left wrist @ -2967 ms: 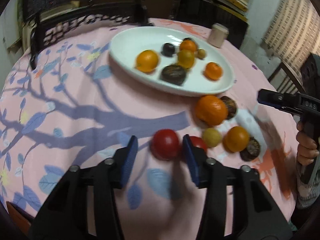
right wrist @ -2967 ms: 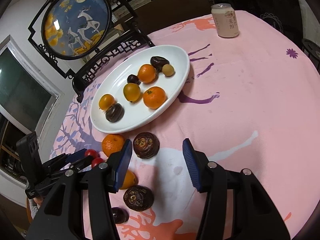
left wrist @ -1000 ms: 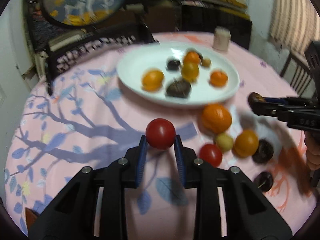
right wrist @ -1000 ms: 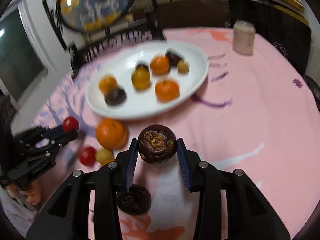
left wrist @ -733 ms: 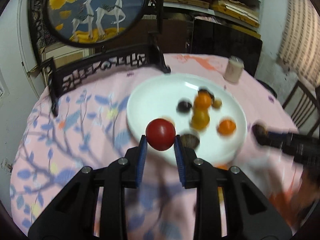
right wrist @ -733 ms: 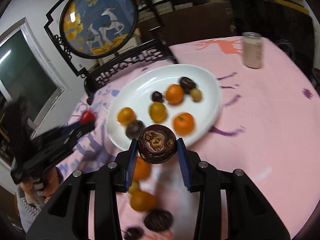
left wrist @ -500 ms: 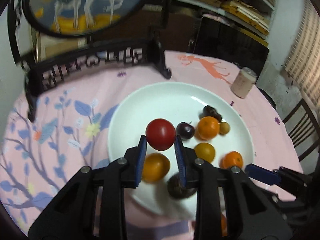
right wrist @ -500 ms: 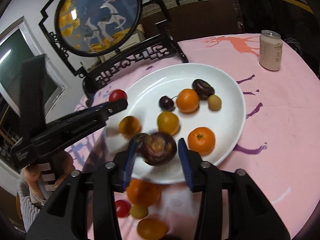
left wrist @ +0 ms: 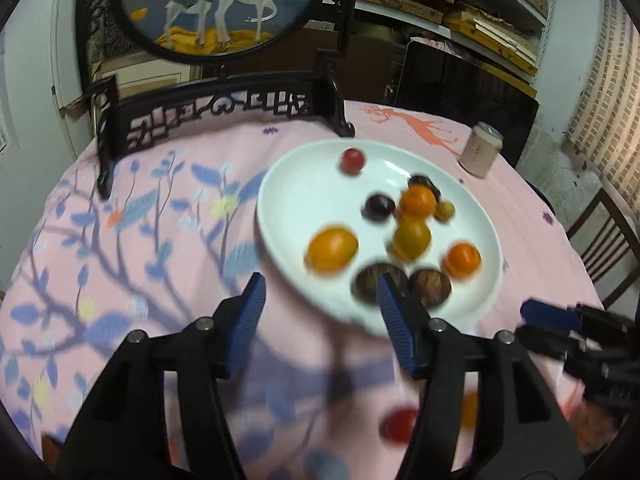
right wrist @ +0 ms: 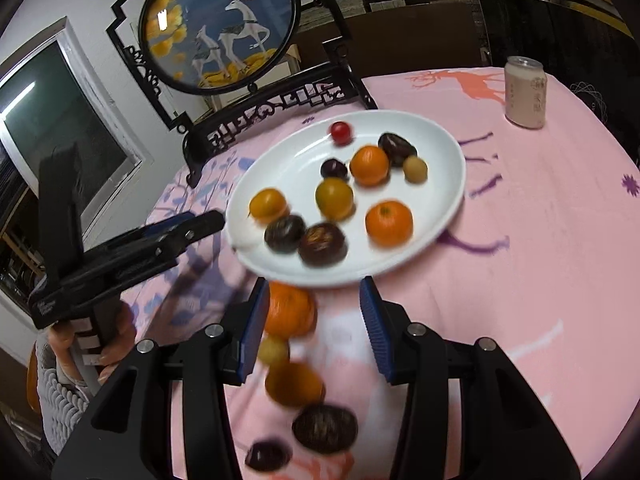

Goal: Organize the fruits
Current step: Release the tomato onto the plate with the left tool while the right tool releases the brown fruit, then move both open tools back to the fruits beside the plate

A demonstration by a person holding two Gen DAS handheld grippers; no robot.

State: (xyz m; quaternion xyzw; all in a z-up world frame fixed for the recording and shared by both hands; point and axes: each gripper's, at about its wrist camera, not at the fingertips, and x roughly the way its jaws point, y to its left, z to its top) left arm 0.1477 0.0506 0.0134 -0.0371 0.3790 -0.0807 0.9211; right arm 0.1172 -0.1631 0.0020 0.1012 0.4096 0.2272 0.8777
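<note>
A white oval plate (left wrist: 288, 188) (right wrist: 440, 152) on the pink tablecloth holds several fruits: oranges, dark passion fruits, a plum. A red tomato (left wrist: 353, 160) (right wrist: 341, 133) lies at the plate's far side. A dark passion fruit (right wrist: 322, 243) (left wrist: 430, 286) lies near the plate's front rim. My left gripper (left wrist: 318, 312) is open and empty, just in front of the plate; it also shows at the left in the right wrist view (right wrist: 200, 222). My right gripper (right wrist: 312, 320) is open and empty over loose fruits: an orange (right wrist: 289, 310), a small yellow fruit (right wrist: 273, 350), a darker orange (right wrist: 294, 384), a passion fruit (right wrist: 325, 428).
A pink drink can (right wrist: 525, 92) (left wrist: 480, 151) stands at the table's far right. A carved black stand with a round deer picture (right wrist: 224, 28) (left wrist: 212, 4) stands behind the plate. A red tomato (left wrist: 398, 424) lies on the cloth by the left gripper. A chair (left wrist: 608, 236) is at the right.
Both grippers have opened and pulled back from the plate. The tomato has left the left gripper and the passion fruit has left the right gripper; both now lie on the plate.
</note>
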